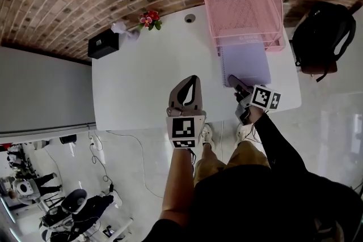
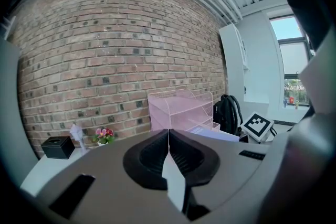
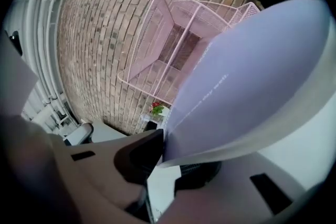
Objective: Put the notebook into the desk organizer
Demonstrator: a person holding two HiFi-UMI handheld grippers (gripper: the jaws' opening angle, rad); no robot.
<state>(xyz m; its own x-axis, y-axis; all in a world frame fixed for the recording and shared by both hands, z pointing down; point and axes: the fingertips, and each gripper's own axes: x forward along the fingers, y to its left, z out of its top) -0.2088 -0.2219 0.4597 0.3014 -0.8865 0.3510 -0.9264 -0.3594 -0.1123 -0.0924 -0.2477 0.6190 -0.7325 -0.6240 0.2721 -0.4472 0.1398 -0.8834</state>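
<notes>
A lavender notebook (image 1: 245,62) lies on the white table (image 1: 142,82), its far edge at the mouth of the pink mesh desk organizer (image 1: 241,3). My right gripper (image 1: 233,81) is at the notebook's near left corner. In the right gripper view the notebook (image 3: 247,76) fills the upper right, its corner pinched between the jaws of the right gripper (image 3: 168,157), with the organizer (image 3: 178,34) beyond. My left gripper (image 1: 194,79) hovers over the table's front middle, shut and empty; the left gripper view shows that gripper's (image 2: 168,131) jaws touching, with the organizer (image 2: 181,110) ahead.
A black box (image 1: 103,44), a small pale object (image 1: 122,28) and a little pot of flowers (image 1: 150,19) stand along the table's far left. A black backpack (image 1: 323,37) sits on the floor to the right. A brick wall runs behind the table.
</notes>
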